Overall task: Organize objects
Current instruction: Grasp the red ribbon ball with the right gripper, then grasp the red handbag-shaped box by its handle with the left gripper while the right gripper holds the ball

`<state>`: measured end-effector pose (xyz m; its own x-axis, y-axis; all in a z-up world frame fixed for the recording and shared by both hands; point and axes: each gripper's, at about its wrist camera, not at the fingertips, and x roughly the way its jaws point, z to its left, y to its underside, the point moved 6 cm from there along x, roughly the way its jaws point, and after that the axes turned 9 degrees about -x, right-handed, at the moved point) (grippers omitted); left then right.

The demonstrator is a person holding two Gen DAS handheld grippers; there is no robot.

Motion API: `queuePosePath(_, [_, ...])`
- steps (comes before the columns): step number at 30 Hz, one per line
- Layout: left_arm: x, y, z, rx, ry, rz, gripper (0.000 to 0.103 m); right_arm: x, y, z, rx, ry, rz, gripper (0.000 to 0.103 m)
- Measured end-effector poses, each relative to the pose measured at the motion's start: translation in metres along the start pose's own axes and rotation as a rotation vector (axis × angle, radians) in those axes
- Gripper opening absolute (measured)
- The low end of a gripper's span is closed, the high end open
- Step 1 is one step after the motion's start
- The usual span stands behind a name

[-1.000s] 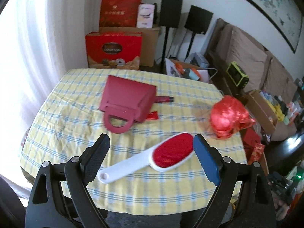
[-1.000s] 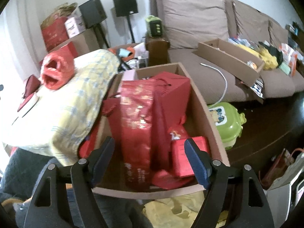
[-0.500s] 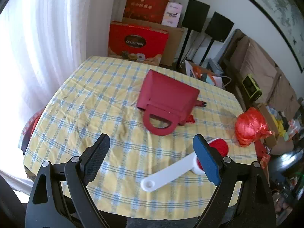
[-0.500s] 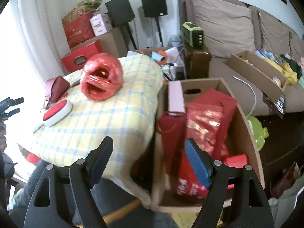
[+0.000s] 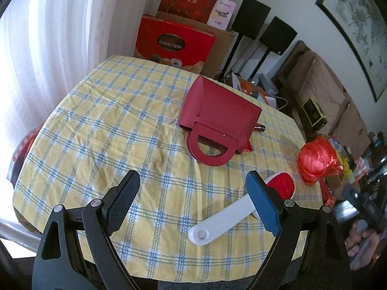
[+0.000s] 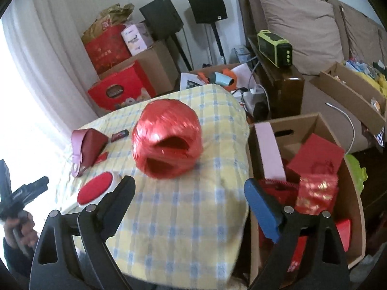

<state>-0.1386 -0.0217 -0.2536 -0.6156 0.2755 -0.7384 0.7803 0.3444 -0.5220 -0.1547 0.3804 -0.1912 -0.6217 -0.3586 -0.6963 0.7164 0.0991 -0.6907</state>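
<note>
A round table (image 5: pixel 96 130) under a yellow-and-blue checked cloth holds a dark red handbag (image 5: pixel 217 120), a white lint brush (image 5: pixel 225 220) with a red head, and a red ball of plastic twine (image 5: pixel 316 159). My left gripper (image 5: pixel 193 193) hangs open over the near part of the cloth. The brush handle lies just inside its blue right finger, untouched. My right gripper (image 6: pixel 188 200) is over the table's corner with its jaws opening and nothing between them. The twine ball (image 6: pixel 167 142) sits just beyond it. The handbag (image 6: pixel 89 149) and brush head (image 6: pixel 95 191) are at its left.
An open cardboard box (image 6: pixel 353 193) with red packets and a pink carton stands on the floor right of the table. Red gift boxes (image 5: pixel 174 43), speakers, a sofa (image 6: pixel 302 24) and a curtain ring the room. A hand (image 6: pixel 19 224) grips the other gripper's handle.
The right view has swung from the cardboard box to the table, so the twine ball is now ahead, and its jaws stand wider. The left view shifted left, leaving the brush by the right finger.
</note>
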Motion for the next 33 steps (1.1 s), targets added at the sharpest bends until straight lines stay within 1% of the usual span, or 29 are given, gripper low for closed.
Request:
queuePosePath(1, [0.001,0.000,0.000,-0.002,0.000,0.000,0.088,0.005,-0.004,0.004,0.000,0.000,-0.002,0.100])
queuePosePath(2, [0.001,0.000,0.000,-0.004,0.001,0.000,0.088,0.008,-0.007,0.007,-0.001,0.003,-0.003,0.103])
queuePosePath(5, [0.000,0.000,-0.002,-0.013,0.021,0.000,0.088,0.024,-0.019,0.022,-0.055,0.023,0.003,0.103])
queuePosePath(8, [-0.004,-0.001,-0.003,-0.016,0.030,-0.008,0.088,0.047,-0.029,0.033,-0.096,0.070,0.043,0.103])
queuePosePath(11, [-0.007,-0.003,-0.002,-0.024,0.039,-0.013,0.088,0.075,-0.038,0.034,-0.071,0.106,0.080,0.103])
queuePosePath(13, [-0.009,-0.005,-0.002,-0.032,0.049,-0.014,0.088,0.087,-0.041,0.034,-0.047,0.098,0.092,0.103])
queuePosePath(16, [-0.010,-0.006,0.000,-0.048,0.059,-0.006,0.088,0.099,-0.047,0.029,-0.016,0.122,0.077,0.103])
queuePosePath(18, [-0.011,-0.008,0.003,-0.060,0.071,-0.005,0.088,0.106,-0.049,0.025,0.009,0.109,0.084,0.103])
queuePosePath(21, [-0.011,-0.012,0.008,-0.069,0.050,-0.014,0.088,0.121,-0.047,0.019,0.044,0.078,0.126,0.103])
queuePosePath(24, [-0.010,-0.012,0.012,-0.079,0.027,-0.012,0.088,0.130,-0.044,0.016,0.051,0.039,0.127,0.103])
queuePosePath(26, [-0.012,-0.013,0.013,-0.091,0.032,-0.007,0.088,0.129,-0.044,0.018,0.040,0.044,0.120,0.102])
queuePosePath(27, [-0.013,-0.013,0.013,-0.100,0.040,-0.002,0.088,0.129,-0.044,0.020,0.034,0.042,0.123,0.098])
queuePosePath(29, [-0.016,-0.015,0.011,-0.116,0.062,-0.001,0.088,0.127,-0.044,0.022,0.021,0.040,0.119,0.097])
queuePosePath(33, [-0.017,-0.017,0.009,-0.116,0.047,-0.003,0.088,0.124,-0.043,0.026,0.007,0.044,0.115,0.097])
